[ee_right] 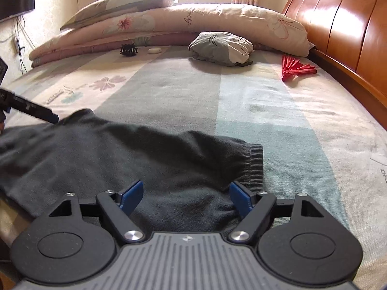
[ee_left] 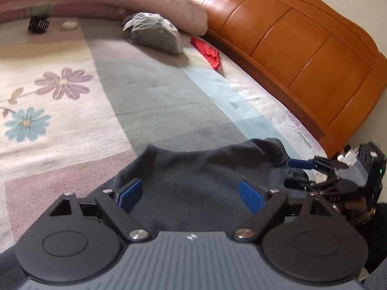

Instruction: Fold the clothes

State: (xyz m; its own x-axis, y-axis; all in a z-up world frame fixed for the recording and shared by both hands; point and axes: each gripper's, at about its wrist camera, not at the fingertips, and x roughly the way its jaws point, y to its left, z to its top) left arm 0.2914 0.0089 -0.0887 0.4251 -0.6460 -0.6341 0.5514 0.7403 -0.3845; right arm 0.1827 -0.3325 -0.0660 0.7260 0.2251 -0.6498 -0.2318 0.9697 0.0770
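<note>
Open bedspread (ee_right: 278, 111) beyond dark garment (ee_right: 150, 159)

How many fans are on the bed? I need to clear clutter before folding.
1. The red fan lies near the headboard, right of the grey bundle. Others may hide under bedding.

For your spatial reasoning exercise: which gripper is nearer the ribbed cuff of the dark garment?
Right. The right gripper sits open with the ribbed cuff beside its right finger; the left gripper, also open, is over the garment's other end.
</note>
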